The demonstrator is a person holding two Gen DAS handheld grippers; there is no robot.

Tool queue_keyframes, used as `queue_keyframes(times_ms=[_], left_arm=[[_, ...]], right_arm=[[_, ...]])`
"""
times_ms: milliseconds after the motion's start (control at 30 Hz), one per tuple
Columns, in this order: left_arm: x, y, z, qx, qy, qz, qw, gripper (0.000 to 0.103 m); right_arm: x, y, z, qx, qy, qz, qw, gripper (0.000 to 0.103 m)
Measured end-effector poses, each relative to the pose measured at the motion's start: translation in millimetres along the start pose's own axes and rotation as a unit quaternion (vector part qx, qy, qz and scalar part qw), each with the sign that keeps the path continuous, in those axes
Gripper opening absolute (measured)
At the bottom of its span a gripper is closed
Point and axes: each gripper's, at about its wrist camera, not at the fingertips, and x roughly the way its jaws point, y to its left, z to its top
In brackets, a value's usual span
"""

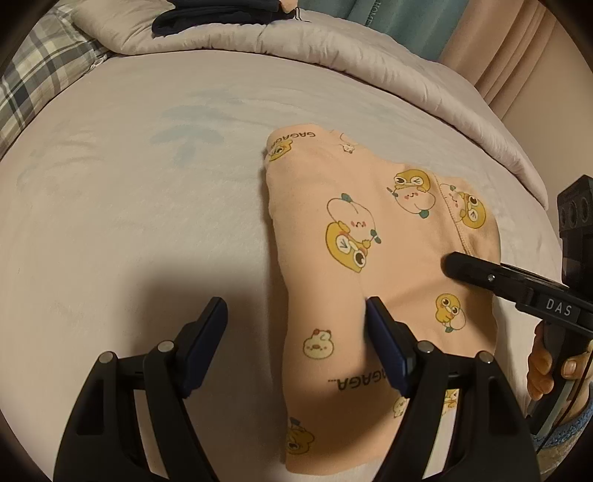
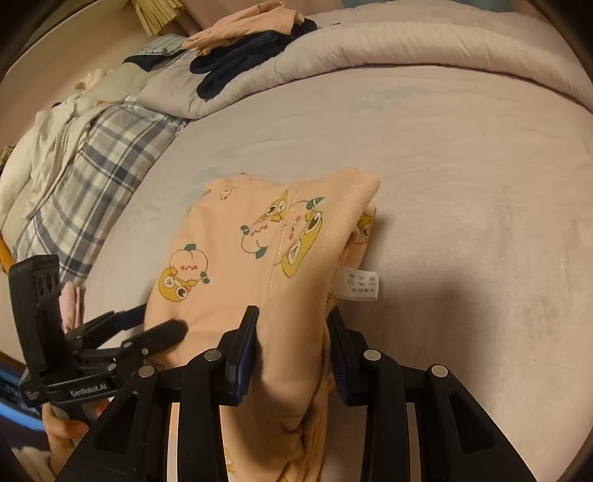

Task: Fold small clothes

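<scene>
A small peach garment with yellow cartoon prints [image 1: 370,259] lies folded on the pale bed sheet [image 1: 129,222]. My left gripper [image 1: 296,322] is open over the garment's left edge, its right finger [image 1: 381,333] resting on the cloth. It also shows in the right wrist view [image 2: 155,326] at the garment's left side. My right gripper [image 2: 292,333] is partly closed with a raised bunch of the garment [image 2: 241,241] between its fingers; a white care label [image 2: 361,283] hangs out. The right gripper shows in the left wrist view [image 1: 459,265] on the garment's right part.
A rolled pale duvet [image 2: 426,40] runs along the far side of the bed. Dark and peach clothes [image 2: 241,52] lie heaped on it. A plaid pillow [image 2: 92,167] and white cloth [image 2: 44,155] lie at the left. Curtains [image 1: 389,22] hang behind.
</scene>
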Motion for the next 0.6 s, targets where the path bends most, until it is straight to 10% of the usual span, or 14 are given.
queue_keyframes(times_ms=[600], left_arm=[[-12.5,3.3,-17.3,-0.006,0.0,0.022,0.9997,0.08]], right_arm=[[-10.7,0.1,-10.4,-0.013,0.001,0.003,1.0,0.034]])
